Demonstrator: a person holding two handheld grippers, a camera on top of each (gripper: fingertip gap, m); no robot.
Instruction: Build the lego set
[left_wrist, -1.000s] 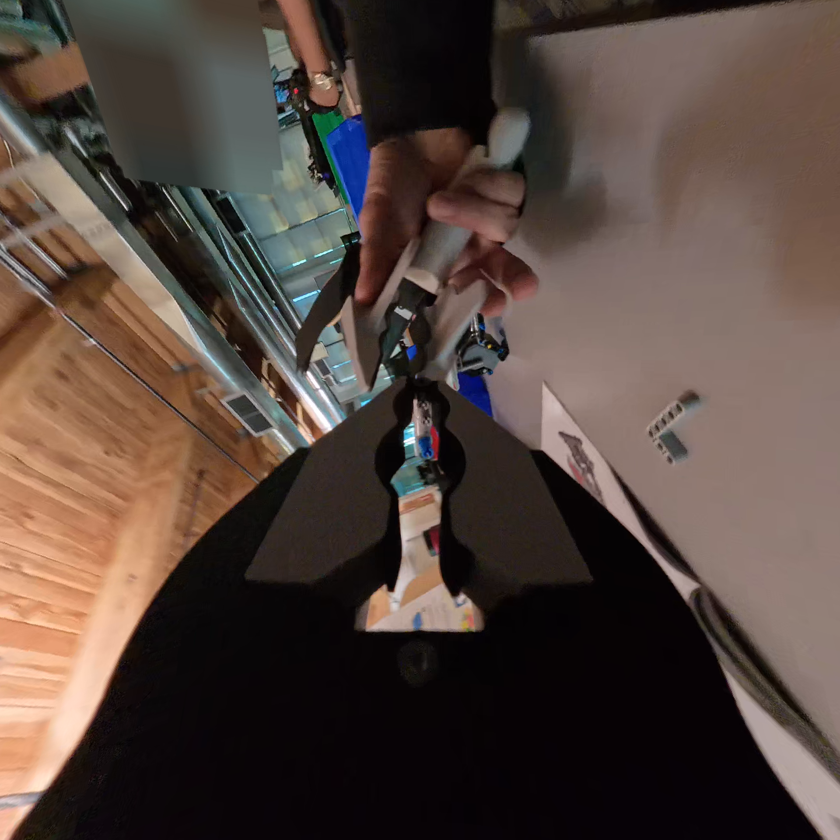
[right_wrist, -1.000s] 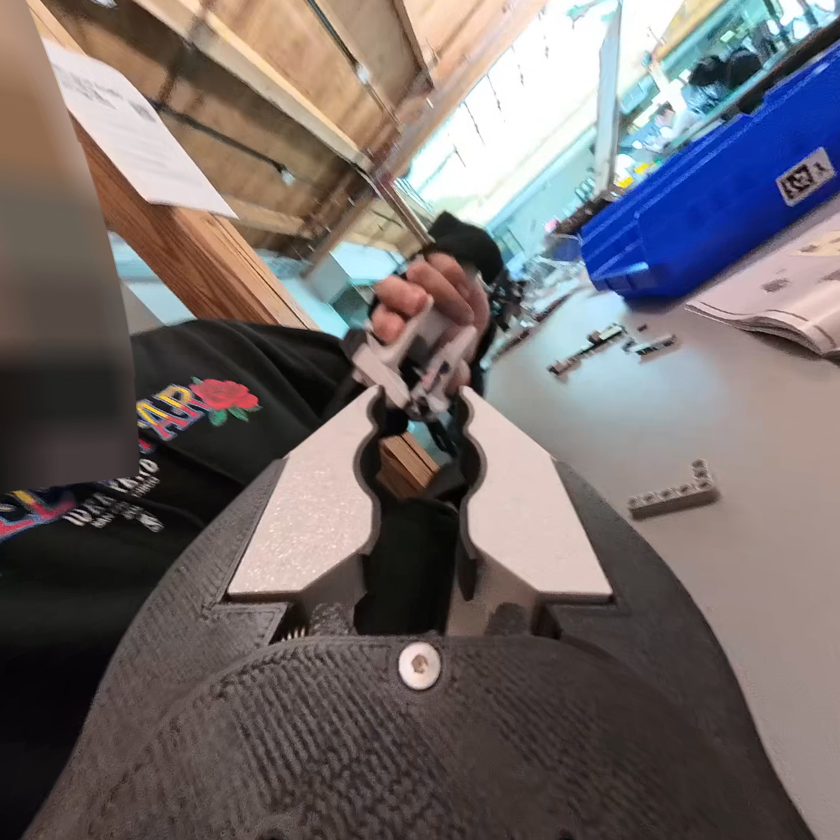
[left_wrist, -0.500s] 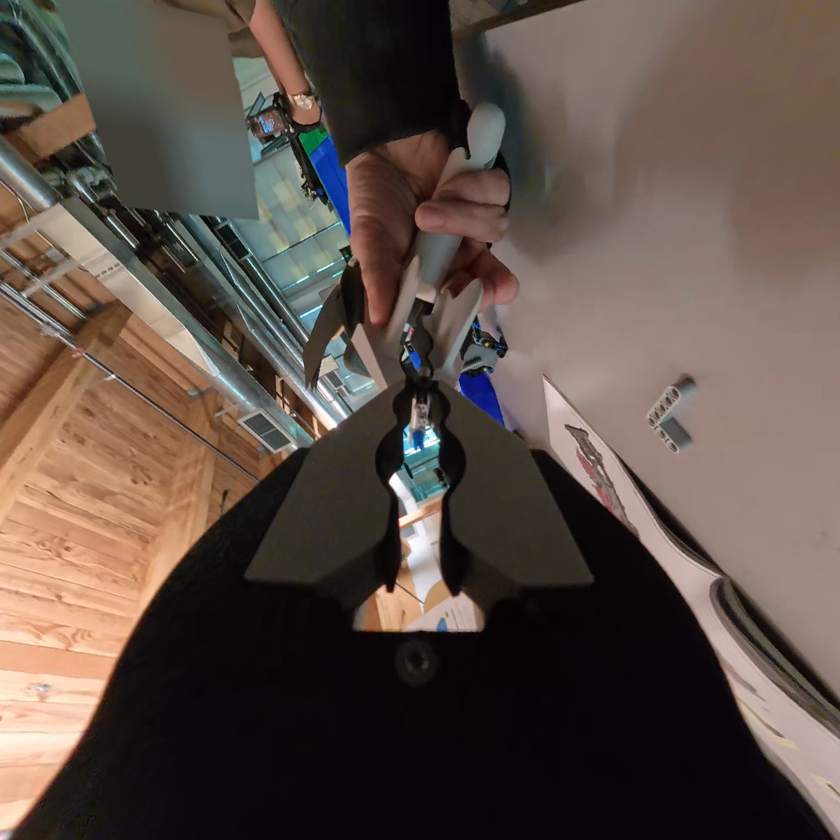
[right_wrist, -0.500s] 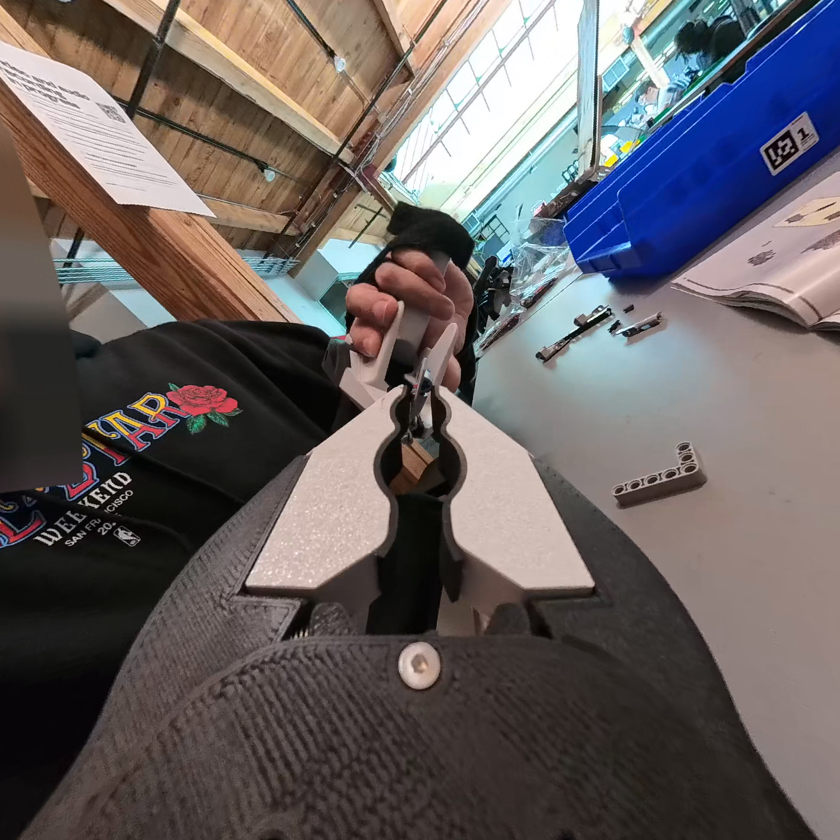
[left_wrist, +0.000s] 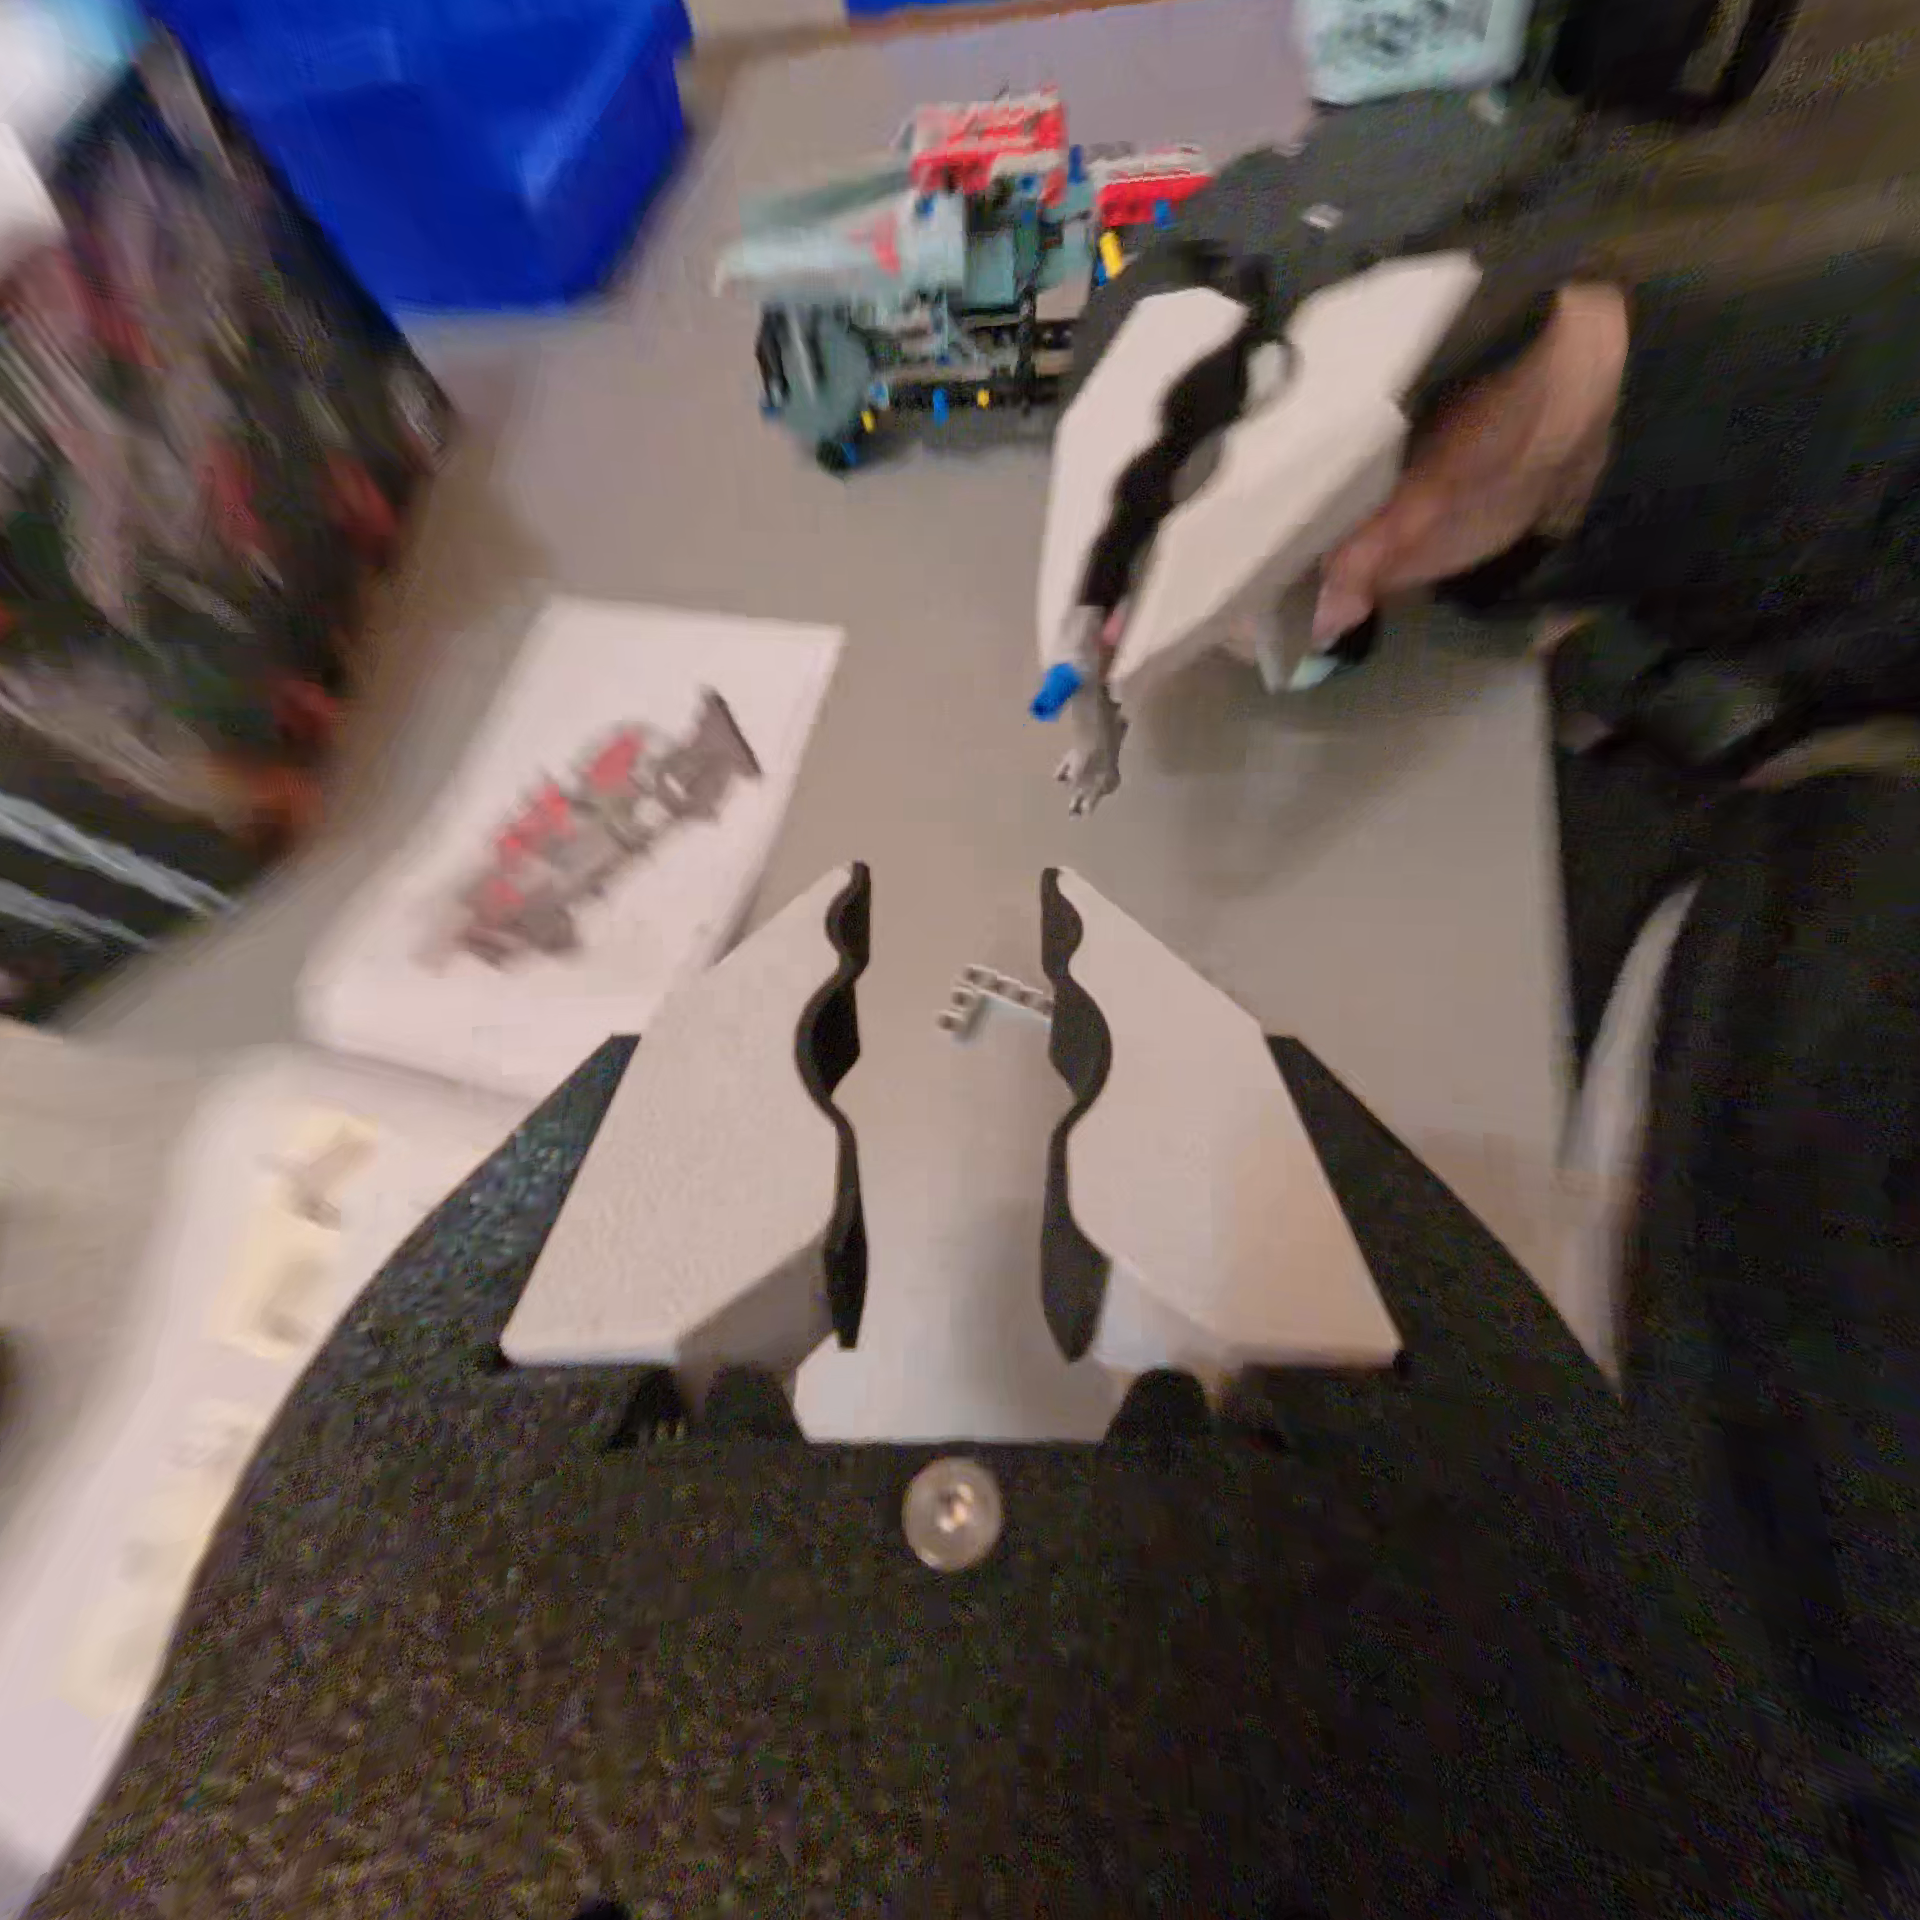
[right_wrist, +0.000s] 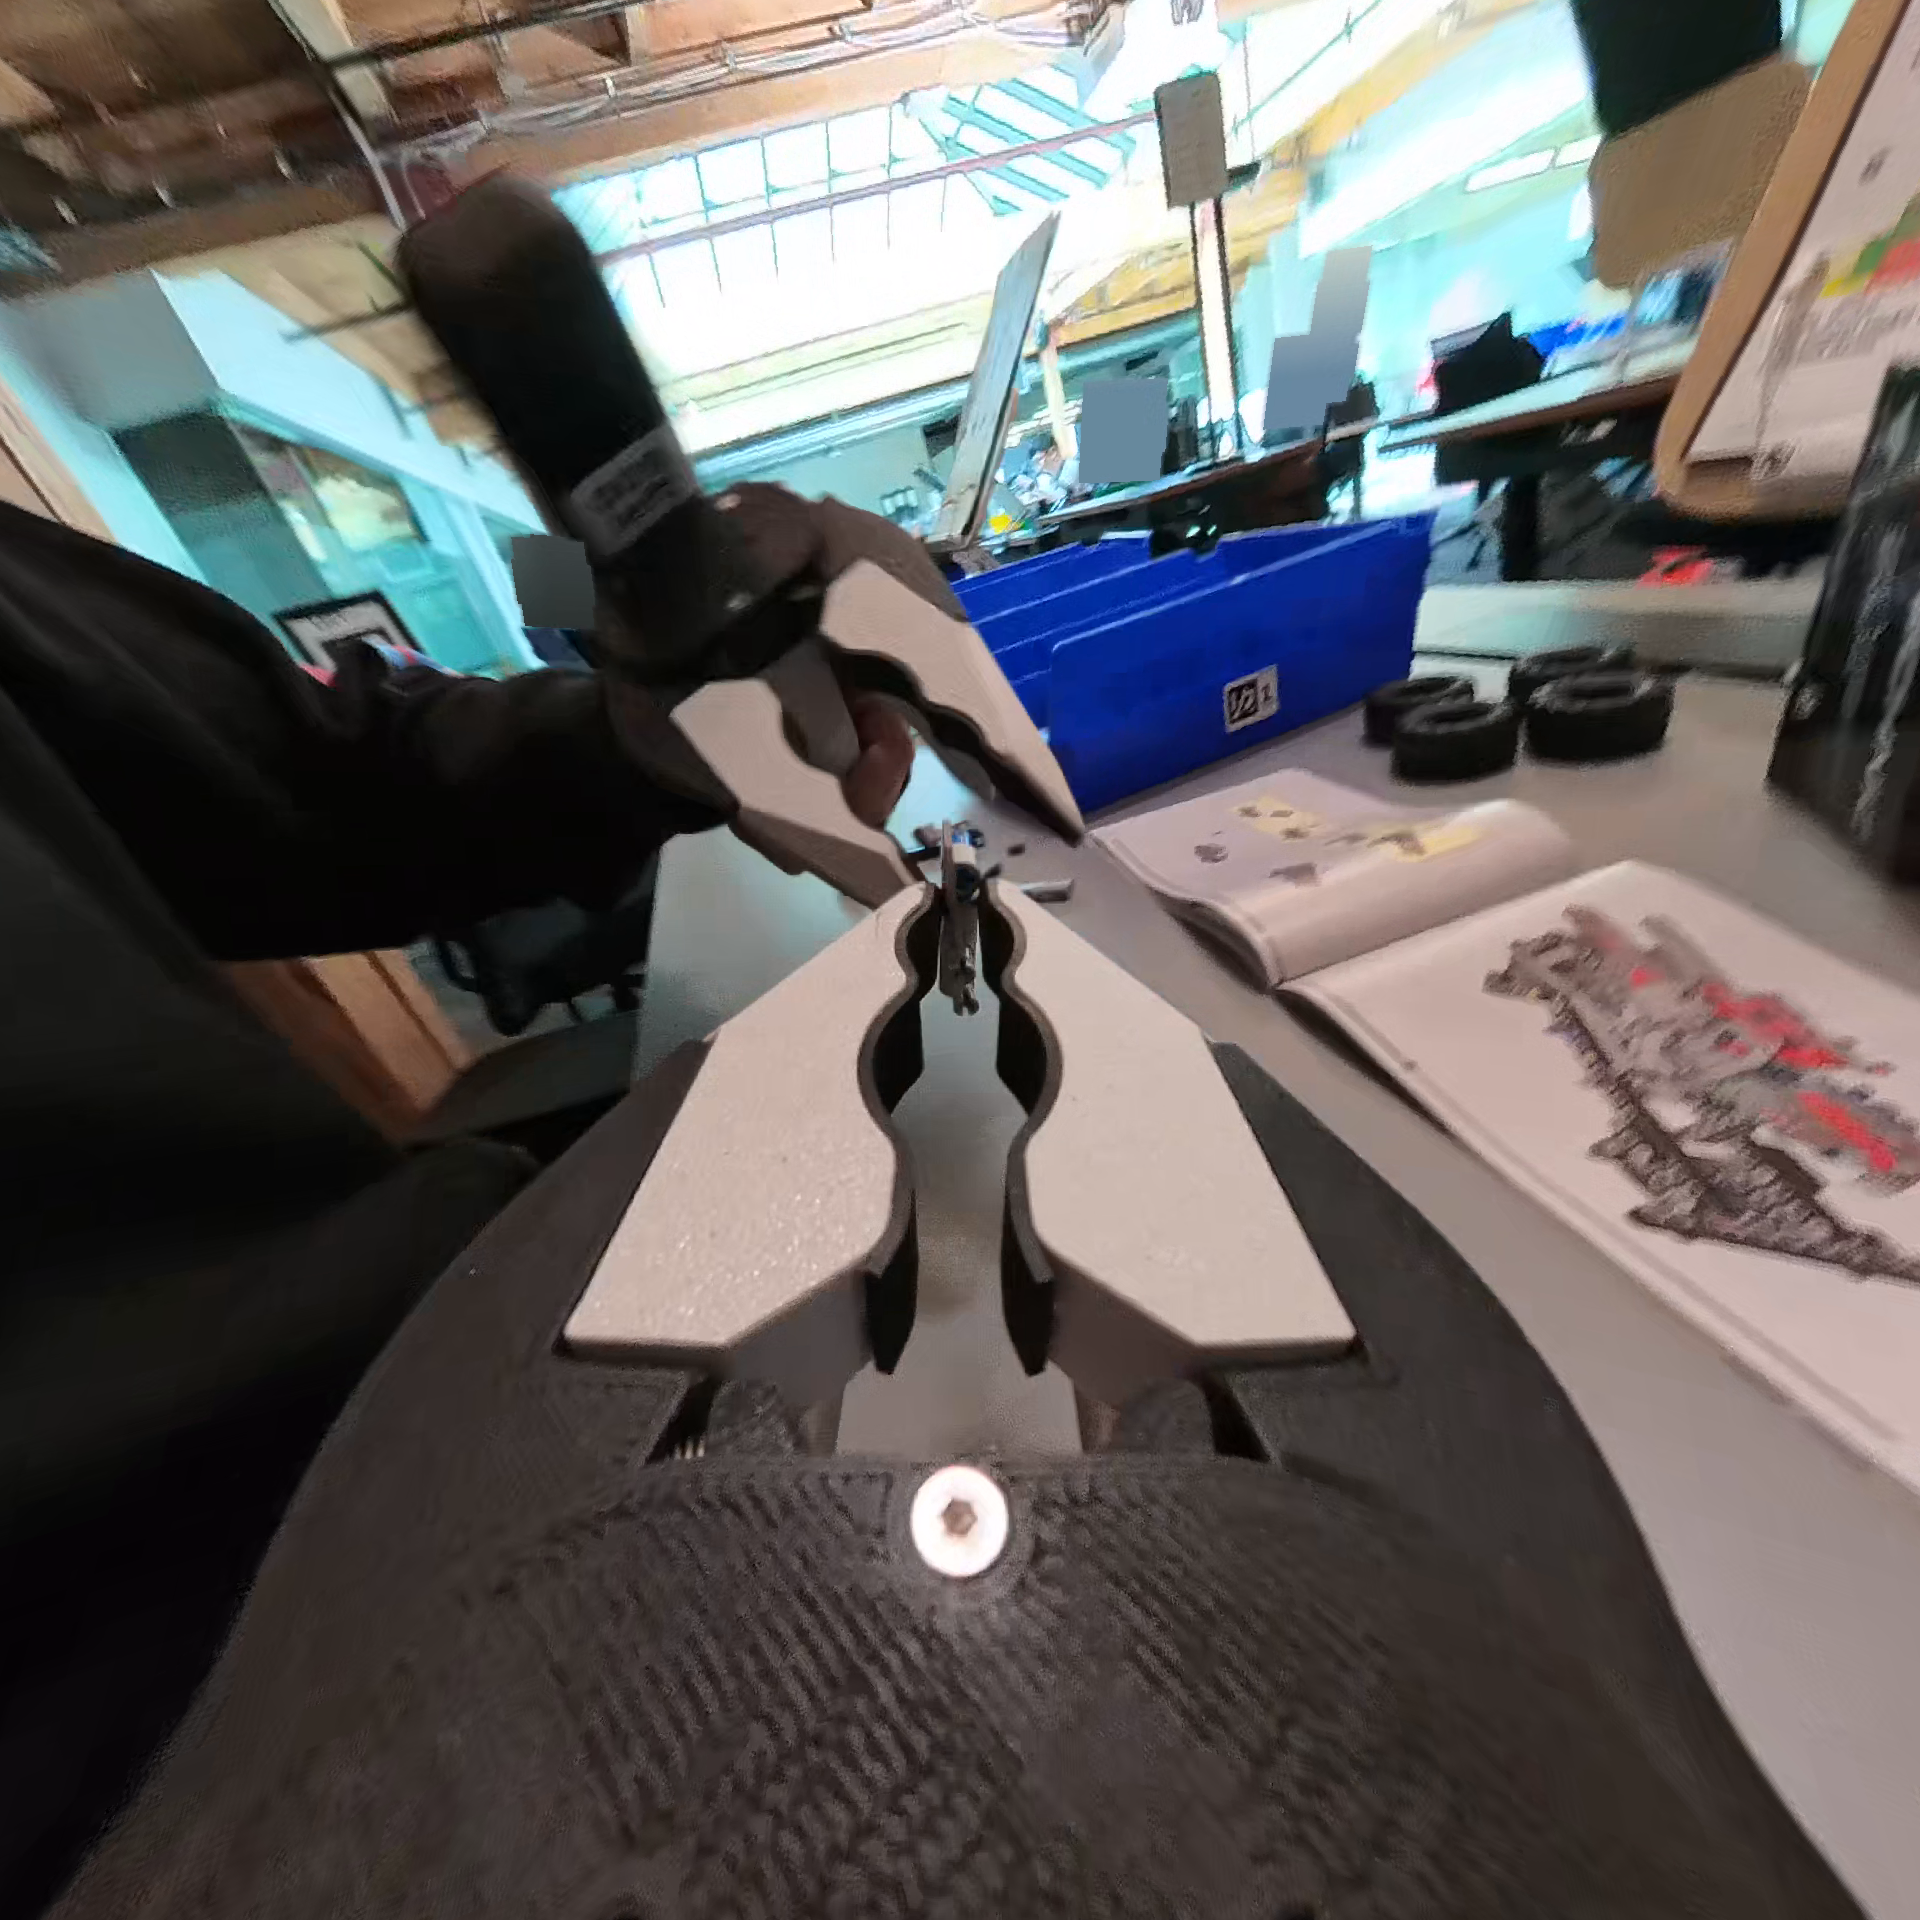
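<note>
left wrist view steeply down at table (left_wrist: 644, 499); right view low, level; booklet (right_wrist: 1621, 1049) shared

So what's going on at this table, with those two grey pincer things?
A person is building a lego set with a hand-held tool in each hand. The right tool is shut on a small grey lego piece with a blue pin. The left tool is open and empty, above a grey L-shaped beam on the table. The half-built model stands farther back, beside an open instruction booklet.
</note>
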